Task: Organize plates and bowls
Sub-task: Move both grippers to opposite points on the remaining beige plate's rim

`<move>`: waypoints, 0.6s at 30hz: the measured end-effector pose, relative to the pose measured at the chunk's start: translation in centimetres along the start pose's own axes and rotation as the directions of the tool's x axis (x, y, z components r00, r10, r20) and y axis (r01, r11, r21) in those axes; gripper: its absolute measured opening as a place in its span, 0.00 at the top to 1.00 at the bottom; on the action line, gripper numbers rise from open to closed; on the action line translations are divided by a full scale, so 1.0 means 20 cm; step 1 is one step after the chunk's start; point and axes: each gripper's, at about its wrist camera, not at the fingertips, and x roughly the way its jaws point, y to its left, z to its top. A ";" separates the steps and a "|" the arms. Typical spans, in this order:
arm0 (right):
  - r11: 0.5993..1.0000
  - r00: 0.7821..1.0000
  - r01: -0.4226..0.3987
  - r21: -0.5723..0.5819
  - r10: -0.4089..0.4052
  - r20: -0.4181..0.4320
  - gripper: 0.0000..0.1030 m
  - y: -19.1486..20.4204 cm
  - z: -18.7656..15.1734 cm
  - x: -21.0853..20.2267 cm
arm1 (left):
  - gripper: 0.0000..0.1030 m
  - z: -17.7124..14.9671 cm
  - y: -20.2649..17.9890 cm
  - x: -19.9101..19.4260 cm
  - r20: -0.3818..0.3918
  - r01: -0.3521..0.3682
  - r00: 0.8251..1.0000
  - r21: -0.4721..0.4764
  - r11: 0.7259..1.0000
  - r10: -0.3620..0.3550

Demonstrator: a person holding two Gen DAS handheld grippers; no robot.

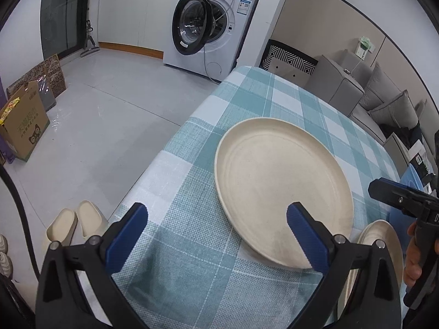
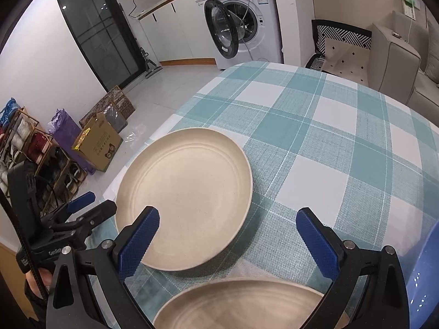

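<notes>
Plates are the only dishes in view, two of them, both cream, round and shallow. The far plate (image 1: 282, 192) (image 2: 186, 197) lies flat on the teal-and-white checked cloth (image 1: 247, 101) (image 2: 315, 137), close to the table's left edge. It has a low raised rim, faint concentric rings stepping down to a flat centre, and a matte, finely speckled surface with nothing on it. The near plate (image 1: 381, 244) (image 2: 241, 304) sits just beside it, closer to the person; it shows the same colour and rim, but only part of it is visible in either view.

The left gripper (image 1: 216, 235) hovers over the cloth at the far plate's near-left side, its blue-padded fingers spread wide and holding nothing; the right-hand finger overlaps the plate's rim in the picture, though contact cannot be told. The right gripper (image 2: 227, 238) is likewise spread wide and empty, framing the far plate's near edge with the near plate below it.

A blue object (image 2: 425, 279) shows at the right edge of the right wrist view; what it is cannot be told. Beyond the table stand a washing machine (image 1: 216, 24) (image 2: 241, 19) with its door open and a grey sofa (image 1: 384, 96).
</notes>
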 end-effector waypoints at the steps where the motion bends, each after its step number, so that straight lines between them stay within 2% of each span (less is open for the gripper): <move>1: 1.000 1.000 -0.006 0.010 0.006 -0.008 0.01 -0.01 0.00 0.02 | 0.02 -0.01 0.00 0.01 -0.009 0.000 1.000 -0.002 1.000 0.000; 5: 0.999 0.999 -0.019 0.026 0.019 -0.029 0.02 -0.02 0.01 0.07 | 0.02 -0.02 0.02 0.05 -0.030 0.004 1.000 -0.023 1.000 -0.005; 9: 0.999 0.998 -0.032 0.032 0.034 -0.052 0.09 -0.02 0.02 0.13 | 0.04 -0.03 0.05 0.08 -0.047 0.015 0.999 -0.062 0.998 -0.018; 12: 0.999 0.996 -0.042 0.032 0.044 -0.073 0.19 -0.01 0.01 0.17 | 0.08 -0.03 0.05 0.08 -0.041 0.002 0.999 -0.058 0.998 -0.005; 14: 0.998 0.995 -0.044 0.034 0.047 -0.086 0.19 -0.01 0.01 0.20 | 0.10 -0.03 0.05 0.08 -0.039 0.006 0.999 -0.059 0.998 -0.009; 18: 0.998 0.993 -0.047 0.040 0.051 -0.109 0.30 -0.01 0.00 0.23 | 0.14 -0.03 0.06 0.07 -0.035 0.010 0.999 -0.060 0.998 -0.012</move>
